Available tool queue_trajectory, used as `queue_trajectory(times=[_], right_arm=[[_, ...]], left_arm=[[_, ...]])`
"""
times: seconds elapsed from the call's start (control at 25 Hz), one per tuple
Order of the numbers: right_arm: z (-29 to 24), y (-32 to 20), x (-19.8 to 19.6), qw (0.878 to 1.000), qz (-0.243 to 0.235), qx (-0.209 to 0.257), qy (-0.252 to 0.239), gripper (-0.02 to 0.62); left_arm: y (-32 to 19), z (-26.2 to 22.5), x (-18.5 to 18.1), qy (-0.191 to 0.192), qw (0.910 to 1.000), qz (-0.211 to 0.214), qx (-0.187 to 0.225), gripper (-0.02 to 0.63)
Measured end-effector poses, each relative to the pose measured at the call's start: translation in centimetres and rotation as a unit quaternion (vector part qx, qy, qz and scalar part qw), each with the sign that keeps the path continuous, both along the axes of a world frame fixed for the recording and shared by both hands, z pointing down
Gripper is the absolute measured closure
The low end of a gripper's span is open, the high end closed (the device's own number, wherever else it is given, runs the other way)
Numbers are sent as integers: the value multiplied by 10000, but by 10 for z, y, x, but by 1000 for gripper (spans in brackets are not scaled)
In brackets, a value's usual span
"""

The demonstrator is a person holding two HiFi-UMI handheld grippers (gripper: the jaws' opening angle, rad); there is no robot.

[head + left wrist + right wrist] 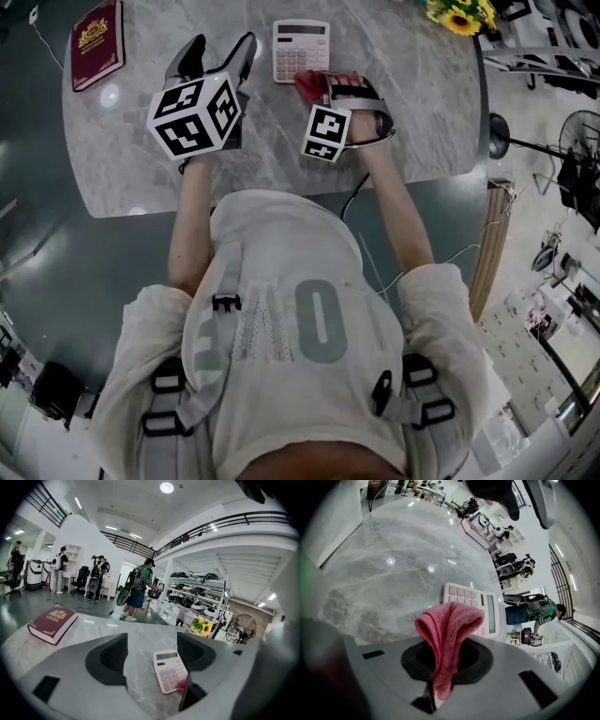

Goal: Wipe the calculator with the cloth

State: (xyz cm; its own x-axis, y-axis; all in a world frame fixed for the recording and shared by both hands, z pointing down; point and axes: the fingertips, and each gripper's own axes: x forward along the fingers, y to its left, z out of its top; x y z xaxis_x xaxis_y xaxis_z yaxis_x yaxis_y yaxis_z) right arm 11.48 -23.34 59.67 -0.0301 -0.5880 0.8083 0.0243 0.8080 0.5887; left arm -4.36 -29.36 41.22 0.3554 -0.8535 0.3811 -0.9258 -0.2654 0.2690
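Leaning over a grey marble worktop (412,112), a person holds a two-jaw tool in each hand. The right tool (330,89) has its jaws clamped on a pink-red cloth (312,84), and a folded bulge of the cloth stands out past the tips, as the right gripper view shows plainly. The left tool (220,52) is empty, its jaws standing wide apart above bare marble.

Just beyond the cloth lies the white calculator (300,47), flat on the worktop with its keys up. Its long axis runs away from the person, keypad at the near end and display at the far end. The cloth sits at the near right corner of the keypad. Whether it presses on the keys or hangs just above them cannot be told.

The right tool is the nearer of the two, and the calculator lies ahead of it and slightly to its left. The left tool stands just beside the calculator's left edge. The wipe looks barely begun. A stroke from here would likely run forward along the long axis, toward the display. The left tool seems placed to steady the light case should it slide.

Farther left, a maroon book (97,42) lies well apart, and sunflowers (459,17) stand at the far right edge.
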Motion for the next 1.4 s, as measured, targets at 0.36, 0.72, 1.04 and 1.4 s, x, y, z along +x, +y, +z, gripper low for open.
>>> queue_trajectory(times=[0.36,0.72,1.04,1.4], right_arm=[[1,10,0,10000,-11,-27,1,543],[-3,8,1,9999,-116,3,-48,542],[-129,-49,-4,9820,599,1229,-1305,541],[-306,-36,11,8619,1706,2820,-3853,540]], left_arm=[[5,-6,5,-6,10000,43,47,267],[8,-14,3,53,9999,-8,140,267],[12,-50,7,105,9983,33,572,267],[30,-137,8,-12,9817,201,1895,267]])
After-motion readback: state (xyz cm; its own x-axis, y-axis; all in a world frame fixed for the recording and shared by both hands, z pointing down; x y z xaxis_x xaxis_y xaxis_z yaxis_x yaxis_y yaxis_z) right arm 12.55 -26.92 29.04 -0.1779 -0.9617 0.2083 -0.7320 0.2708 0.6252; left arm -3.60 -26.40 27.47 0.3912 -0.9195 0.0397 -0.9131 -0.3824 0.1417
